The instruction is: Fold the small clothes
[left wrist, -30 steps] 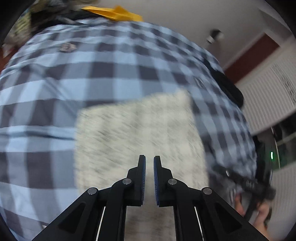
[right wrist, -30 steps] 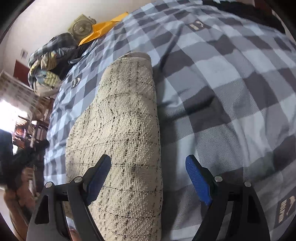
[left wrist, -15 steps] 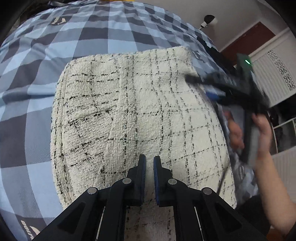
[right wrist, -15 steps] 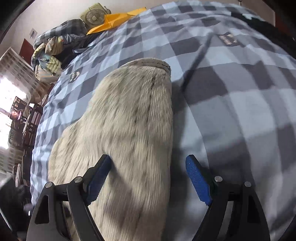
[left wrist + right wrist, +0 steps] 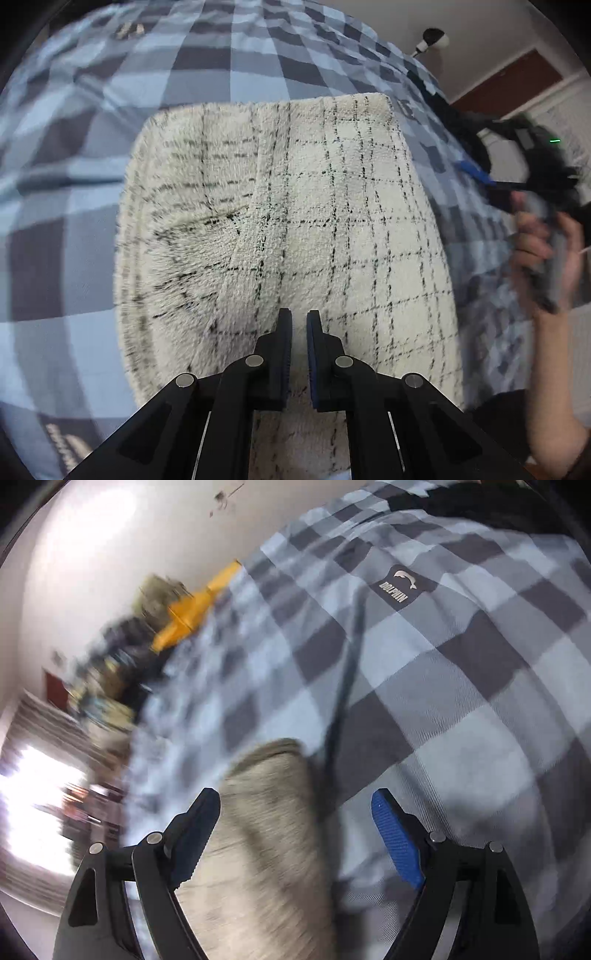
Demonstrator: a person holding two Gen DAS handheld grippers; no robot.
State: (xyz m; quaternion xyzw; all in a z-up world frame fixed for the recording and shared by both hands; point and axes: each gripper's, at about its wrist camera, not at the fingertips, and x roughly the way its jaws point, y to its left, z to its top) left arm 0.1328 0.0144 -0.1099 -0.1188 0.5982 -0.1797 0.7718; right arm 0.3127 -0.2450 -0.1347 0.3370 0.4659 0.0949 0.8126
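A cream tweed garment with thin black checks [image 5: 295, 236] lies folded on the blue-grey checked bed cover [image 5: 74, 229]. My left gripper [image 5: 299, 321] hovers over its near part, jaws nearly together with nothing between them. My right gripper [image 5: 295, 808] is open and empty, lifted beside the garment's blurred far end [image 5: 266, 812]; it also shows in the left wrist view [image 5: 476, 173], held in a hand at the garment's right side.
A yellow item [image 5: 195, 605] and a heap of clothes [image 5: 107, 664] lie at the bed's far side by the wall. A dark cloth [image 5: 461, 498] lies at the bed's other edge. A bright window [image 5: 33, 797] is at left.
My left gripper has kept its place over the garment, pulling back slightly. My right gripper has lifted and drawn away from the garment, staying open.
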